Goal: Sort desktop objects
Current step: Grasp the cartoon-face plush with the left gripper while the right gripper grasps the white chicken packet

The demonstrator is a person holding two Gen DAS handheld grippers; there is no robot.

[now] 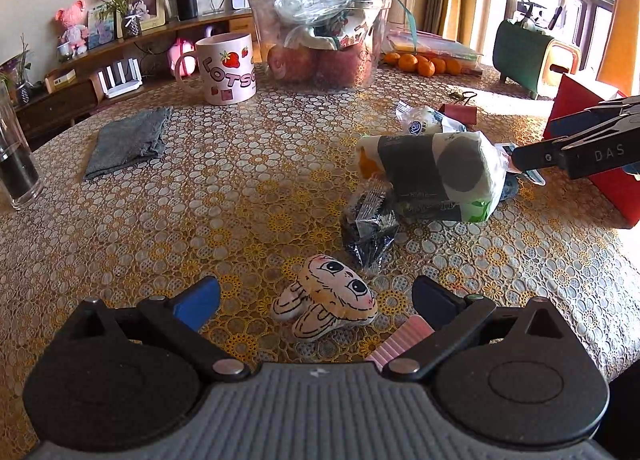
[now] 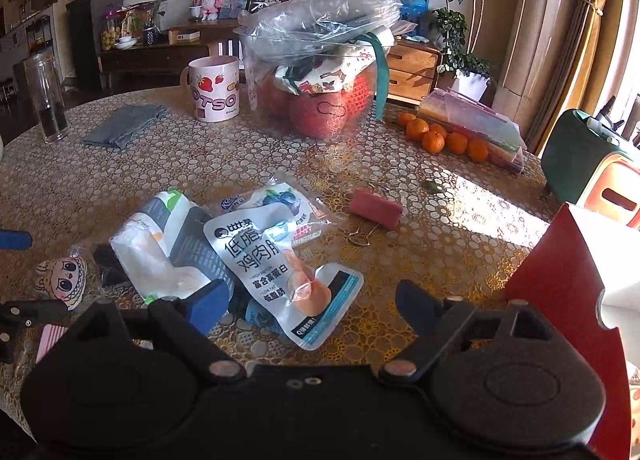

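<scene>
1. Snack packets (image 2: 280, 260) of glossy, crinkled foil lie in a loose heap near the middle of the desk (image 2: 440, 260), which wears a lace-patterned cloth.
2. Topmost, a flat white pouch with an orange picture runs lengthwise from upper left to lower right.
3. Left hand-held gripper (image 1: 316, 300) stands wide apart, straddling a flat soft doll face (image 1: 336, 296) without touching it.
4. Right hand-held gripper (image 2: 308, 308) is also spread wide, around the pouch's lower end, pads clear of it.
5. Red box (image 2: 560, 280) is cut off at the right edge.
</scene>
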